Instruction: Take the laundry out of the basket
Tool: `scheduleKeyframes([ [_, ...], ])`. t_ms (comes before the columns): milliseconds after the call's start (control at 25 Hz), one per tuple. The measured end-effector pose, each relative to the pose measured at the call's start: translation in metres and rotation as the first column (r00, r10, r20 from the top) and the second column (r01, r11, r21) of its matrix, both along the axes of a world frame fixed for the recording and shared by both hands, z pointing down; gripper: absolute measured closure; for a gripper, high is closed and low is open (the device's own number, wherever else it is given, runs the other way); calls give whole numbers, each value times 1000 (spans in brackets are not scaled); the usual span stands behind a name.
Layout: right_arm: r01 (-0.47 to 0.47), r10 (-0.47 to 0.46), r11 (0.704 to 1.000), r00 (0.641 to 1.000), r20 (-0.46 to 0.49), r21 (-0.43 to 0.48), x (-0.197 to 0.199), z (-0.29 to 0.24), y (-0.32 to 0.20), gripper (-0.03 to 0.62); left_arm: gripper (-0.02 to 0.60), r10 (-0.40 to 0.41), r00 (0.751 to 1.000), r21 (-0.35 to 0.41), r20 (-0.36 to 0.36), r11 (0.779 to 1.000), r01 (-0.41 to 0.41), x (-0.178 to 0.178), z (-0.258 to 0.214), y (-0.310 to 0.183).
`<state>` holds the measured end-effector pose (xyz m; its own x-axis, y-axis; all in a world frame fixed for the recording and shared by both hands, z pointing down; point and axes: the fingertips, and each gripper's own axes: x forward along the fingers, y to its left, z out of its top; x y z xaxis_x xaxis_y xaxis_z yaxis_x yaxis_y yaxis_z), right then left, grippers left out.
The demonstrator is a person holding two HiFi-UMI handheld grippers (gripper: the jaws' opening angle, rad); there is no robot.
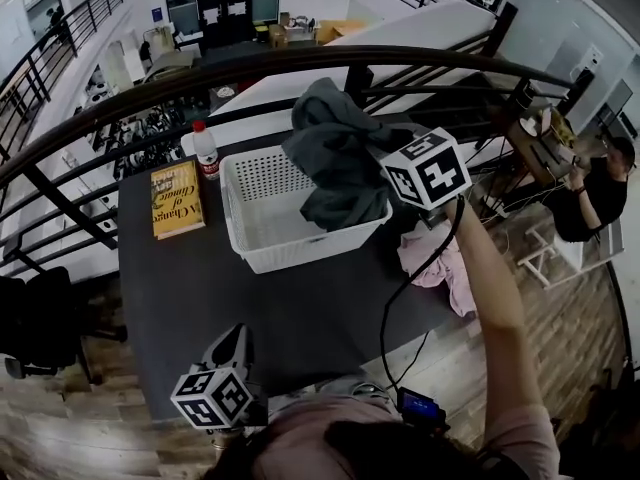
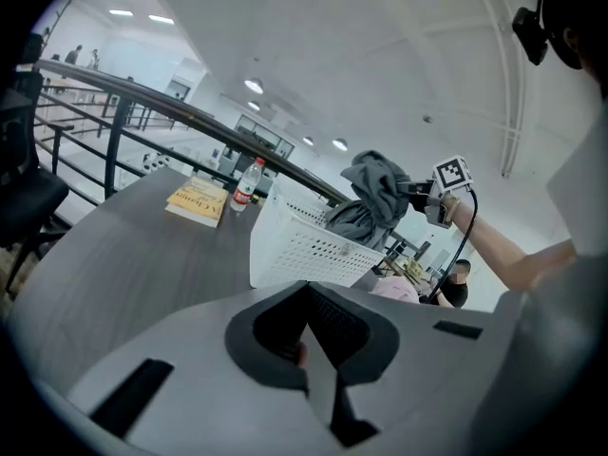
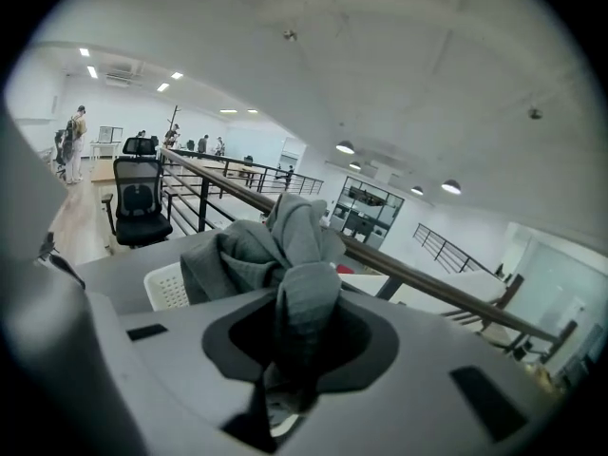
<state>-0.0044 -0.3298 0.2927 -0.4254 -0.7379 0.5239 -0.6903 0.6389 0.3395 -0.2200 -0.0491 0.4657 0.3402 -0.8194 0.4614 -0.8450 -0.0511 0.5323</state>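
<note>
Nearest me, at 6 o'clock in the head view, my left gripper (image 1: 237,340) hangs low over the dark table (image 1: 300,318). Its jaws look closed on nothing.

My right gripper (image 3: 285,388) is pinched narrow on a bunched fold of the grey garment (image 1: 335,158), held up above the white basket (image 1: 262,256). The cloth hangs from the jaws, and its lower end overlaps the basket's right rim. I cannot tell whether it touches.

To do this well, I should keep the pinch firm and lift until the hem clears the rim. Then I'd swing toward 4 o'clock of the basket, where the pink cloth (image 1: 440,263) lies. The basket looks light, so a snagged hem could drag it. My left could steady its near wall. The yellow book (image 1: 177,198) at 9 o'clock and the bottle (image 1: 205,150) at 10 stand clear.
</note>
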Motion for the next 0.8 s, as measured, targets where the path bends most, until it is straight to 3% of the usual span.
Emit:
scheduleKeyframes([
  [240, -67, 66, 997, 997, 35, 47, 16, -23, 17, 499, 584, 36, 999, 4, 17, 999, -36, -10, 0, 9],
  [440, -89, 84, 993, 994, 65, 71, 34, -33, 29, 499, 583, 20, 999, 18, 30, 1000, -21, -7, -3, 16],
  [800, -50, 39, 994, 993, 108, 102, 67, -63, 47, 499, 584, -15, 1000, 8, 18, 1000, 15, 44, -9, 34],
])
